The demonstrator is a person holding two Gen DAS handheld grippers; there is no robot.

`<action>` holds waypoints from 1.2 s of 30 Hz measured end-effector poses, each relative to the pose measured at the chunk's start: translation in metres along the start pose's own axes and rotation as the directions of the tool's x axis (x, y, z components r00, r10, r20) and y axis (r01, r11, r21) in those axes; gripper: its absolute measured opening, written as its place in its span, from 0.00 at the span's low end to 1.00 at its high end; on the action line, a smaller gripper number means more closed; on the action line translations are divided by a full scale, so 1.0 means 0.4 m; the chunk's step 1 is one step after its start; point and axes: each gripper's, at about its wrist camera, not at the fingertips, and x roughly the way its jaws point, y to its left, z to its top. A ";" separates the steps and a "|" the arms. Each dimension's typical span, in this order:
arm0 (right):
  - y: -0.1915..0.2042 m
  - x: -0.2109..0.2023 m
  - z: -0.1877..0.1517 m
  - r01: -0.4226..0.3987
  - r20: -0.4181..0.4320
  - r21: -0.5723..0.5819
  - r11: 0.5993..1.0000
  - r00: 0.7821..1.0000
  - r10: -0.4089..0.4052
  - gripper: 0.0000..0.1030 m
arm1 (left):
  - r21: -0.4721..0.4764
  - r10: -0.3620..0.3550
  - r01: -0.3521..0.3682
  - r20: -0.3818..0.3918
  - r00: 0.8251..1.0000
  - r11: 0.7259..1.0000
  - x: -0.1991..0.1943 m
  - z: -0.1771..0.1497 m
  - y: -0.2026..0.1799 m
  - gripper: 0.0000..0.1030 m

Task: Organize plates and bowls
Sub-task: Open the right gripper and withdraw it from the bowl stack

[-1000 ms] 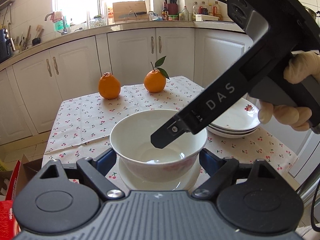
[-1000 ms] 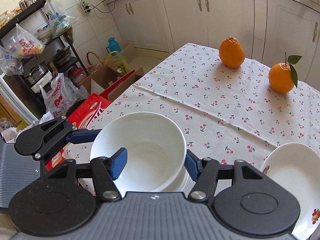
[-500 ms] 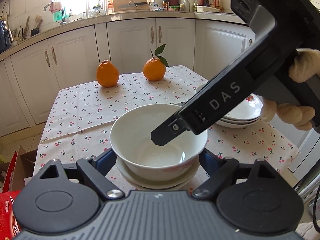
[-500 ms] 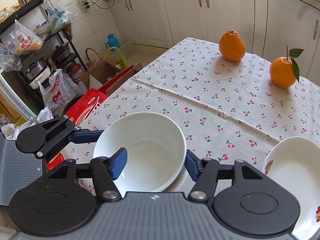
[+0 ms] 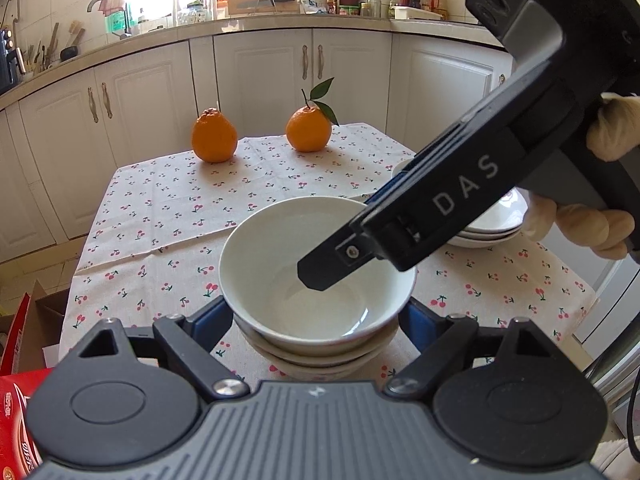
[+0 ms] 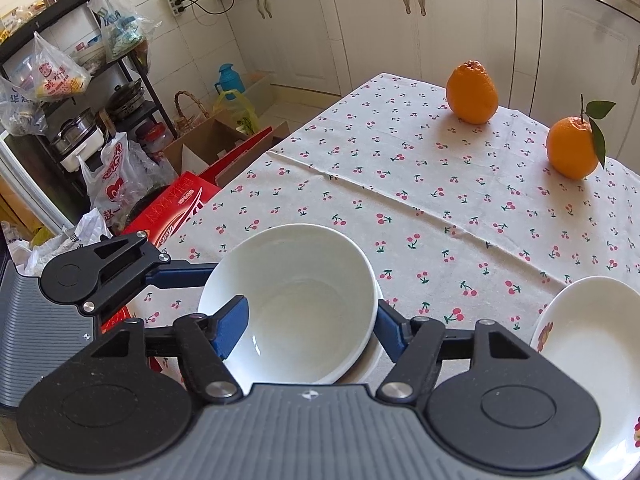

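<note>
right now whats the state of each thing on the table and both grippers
top bowl: upright, empty, nested on the bowl stack
bowl stack: sits on the tablecloth
plate stack: stacked, top plate empty
two oranges: whole, standing apart at the far edge
left gripper: jaws either side of the bowls, contact unclear
right gripper: jaws opening, one finger inside the top bowl, other outside

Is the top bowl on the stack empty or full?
Empty: the top bowl shows a bare white glossy inside in both wrist views, sitting upright on the bowl stack.
</note>
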 end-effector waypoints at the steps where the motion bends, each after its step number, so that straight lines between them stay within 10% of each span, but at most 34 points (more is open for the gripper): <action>1: 0.001 0.001 0.001 0.000 -0.002 -0.002 1.000 1.000 0.000 0.72 | -0.002 -0.005 0.005 0.001 1.000 1.000 0.001 0.000 0.002 0.87; 8: 0.000 -0.016 0.005 0.031 0.042 0.001 1.000 0.999 -0.031 0.94 | 0.013 -0.024 0.024 0.017 1.000 1.000 -0.007 -0.009 0.004 0.94; 36: 0.055 -0.049 -0.125 0.125 0.092 -0.202 0.971 0.990 -0.108 1.00 | 0.112 -0.095 0.099 -0.040 0.995 0.989 -0.072 -0.054 0.128 0.97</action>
